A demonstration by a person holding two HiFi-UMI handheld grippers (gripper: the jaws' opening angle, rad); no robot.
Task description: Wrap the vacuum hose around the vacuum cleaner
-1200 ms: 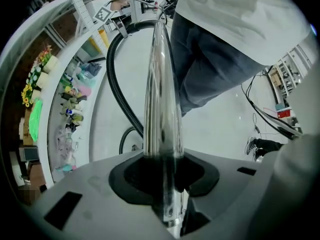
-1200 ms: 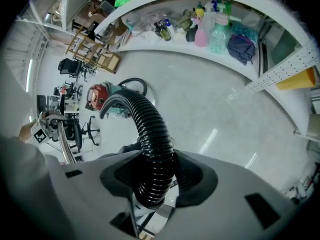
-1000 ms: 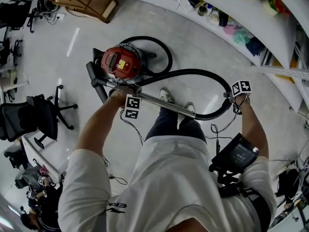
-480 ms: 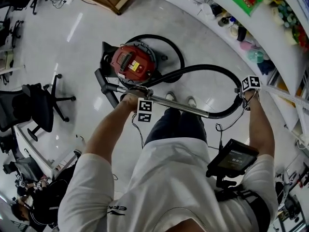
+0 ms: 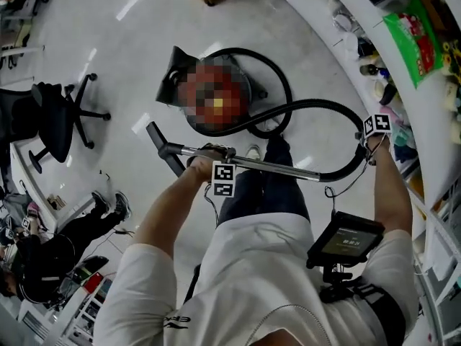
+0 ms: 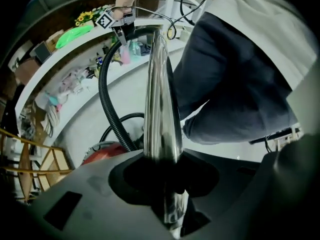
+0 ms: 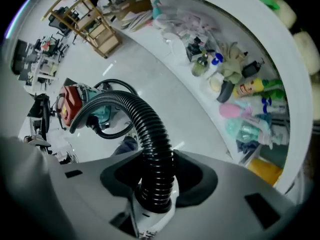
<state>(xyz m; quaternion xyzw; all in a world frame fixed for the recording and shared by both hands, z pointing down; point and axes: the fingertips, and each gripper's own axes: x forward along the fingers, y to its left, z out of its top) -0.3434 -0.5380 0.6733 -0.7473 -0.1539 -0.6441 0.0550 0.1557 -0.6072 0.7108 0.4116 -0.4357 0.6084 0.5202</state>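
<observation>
Pale glossy floor [image 5: 108,56] spreads below us, and a curved white counter [image 7: 265,34] crowded with bottles runs close along our right. We judge the job to be only partly done. The red vacuum cleaner [image 7: 72,101] sits on the floor ahead of us, and the black ribbed hose [image 7: 152,134] curls round its far side in one loose ring. From there the hose swings out in a wide arc toward the counter, well apart from the body, and that arc has yet to be laid round the cleaner. Our right gripper [image 7: 155,184] is clamped on the hose at the outer end of the arc, the ribs seated between its jaws. Our left gripper [image 6: 170,184] is clamped on the shiny metal tube [image 6: 160,94], which runs across in front of us to the black floor nozzle [image 5: 164,150] at our left. Our own leg [image 5: 266,186] stands inside the open loop, between tube and cleaner, and would likely block the hose as it closes in. An office chair [image 5: 54,117] stands off to the left, and another person [image 5: 43,258] is low at the left edge, both clear of the hose.
</observation>
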